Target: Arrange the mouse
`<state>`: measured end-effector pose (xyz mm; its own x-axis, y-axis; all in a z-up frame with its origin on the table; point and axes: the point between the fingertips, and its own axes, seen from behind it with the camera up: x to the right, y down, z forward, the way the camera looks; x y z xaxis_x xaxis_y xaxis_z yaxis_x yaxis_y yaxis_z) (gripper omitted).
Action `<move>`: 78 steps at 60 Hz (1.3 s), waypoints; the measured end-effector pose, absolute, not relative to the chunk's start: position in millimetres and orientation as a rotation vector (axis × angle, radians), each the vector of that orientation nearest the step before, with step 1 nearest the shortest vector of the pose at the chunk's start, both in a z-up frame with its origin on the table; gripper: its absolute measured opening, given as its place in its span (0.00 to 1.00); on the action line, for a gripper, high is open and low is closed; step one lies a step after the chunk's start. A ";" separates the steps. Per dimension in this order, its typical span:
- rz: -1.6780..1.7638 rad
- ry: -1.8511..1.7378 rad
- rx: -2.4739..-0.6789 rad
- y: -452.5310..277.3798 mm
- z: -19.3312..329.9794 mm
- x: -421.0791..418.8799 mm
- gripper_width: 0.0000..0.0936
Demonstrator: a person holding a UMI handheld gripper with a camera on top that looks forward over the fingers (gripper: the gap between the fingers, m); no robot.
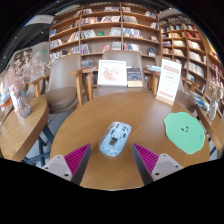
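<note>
Gripper view: we find the hand-held gripper released, its two fingers spread wide with the pink pads facing inward and nothing pressed between them. The mouse, a pale translucent unit, lies flat on the round wooden tabletop, at twelve o'clock from the fingertips, just ahead of them and roughly centred on the gap, touching neither finger. At about two o'clock from the mouse we note a green mat with a scalloped outline, lying flat near the tabletop's rim, well apart from the mouse. Beyond the tabletop, at twelve o'clock, stand upright display cards and, behind them, bookshelves filled with books. At ten o'clock a vase of branches stands on a neighbouring table.
</note>
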<state>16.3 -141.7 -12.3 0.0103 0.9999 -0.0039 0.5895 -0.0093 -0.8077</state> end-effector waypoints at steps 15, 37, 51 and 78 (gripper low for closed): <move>0.842 -1.645 -1.676 -147.2 -12.1 -22.5 0.91; 0.873 -1.651 -1.690 -153.7 -11.5 -49.2 0.87; 0.821 -1.677 -1.623 -143.7 -9.8 -54.1 0.47; 0.855 -1.516 -1.528 20.4 121.8 -51.5 0.47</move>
